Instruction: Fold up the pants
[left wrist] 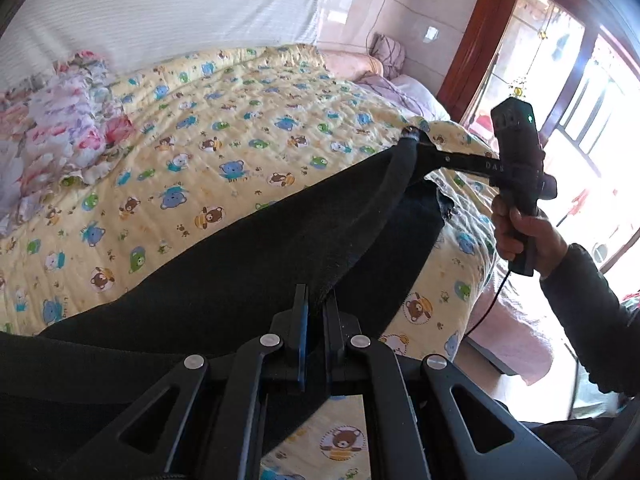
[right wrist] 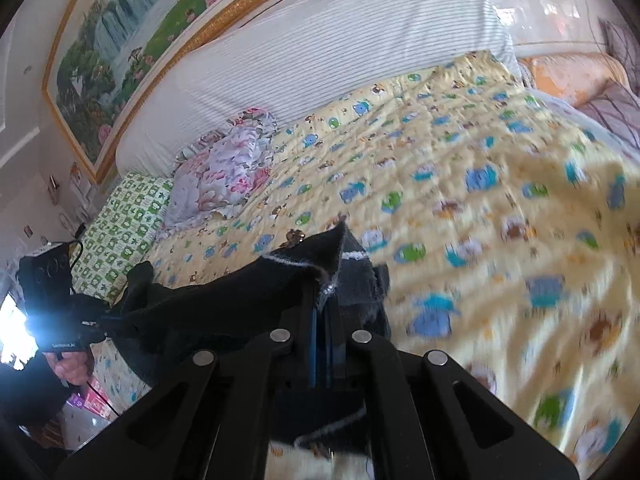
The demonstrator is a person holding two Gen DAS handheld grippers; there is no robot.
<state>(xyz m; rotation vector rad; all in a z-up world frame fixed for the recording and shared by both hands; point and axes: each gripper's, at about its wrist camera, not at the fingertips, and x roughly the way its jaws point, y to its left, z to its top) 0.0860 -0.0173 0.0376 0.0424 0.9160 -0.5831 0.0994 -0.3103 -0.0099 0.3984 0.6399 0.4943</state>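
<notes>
Pinching the dark cloth from both ends, the two grippers carry the pants [left wrist: 248,264] stretched above the yellow bear-print quilt [left wrist: 224,120]. The left gripper [left wrist: 316,300] has its jaws pressed together on a fold of the fabric near one end; the right gripper [right wrist: 326,300] is likewise clamped on an edge with a pale stitched hem, which stands up in a peak just past its fingertips. In the left wrist view the right gripper also shows over the quilt's far right edge, the cloth running taut between the two tools.

To do this step well, I judge that both clamps should hold firm while the hands bring the garment down onto a flat stretch of the quilt, keeping the span between them even so the legs lie one over the other without a twist. Slack on one side would likely leave a crease or a skewed fold.

Around the quilt: a floral pillow [right wrist: 224,176] lies at its left side, a striped white headboard cushion [right wrist: 320,52] rises behind it, and rumpled lilac bedding [left wrist: 404,88] sits at its far right corner. The pillow is the one thing near enough to crowd the landing spot; the quilt's middle looks free. A cable [left wrist: 486,308] hangs from the right tool, off the quilt's edge.
</notes>
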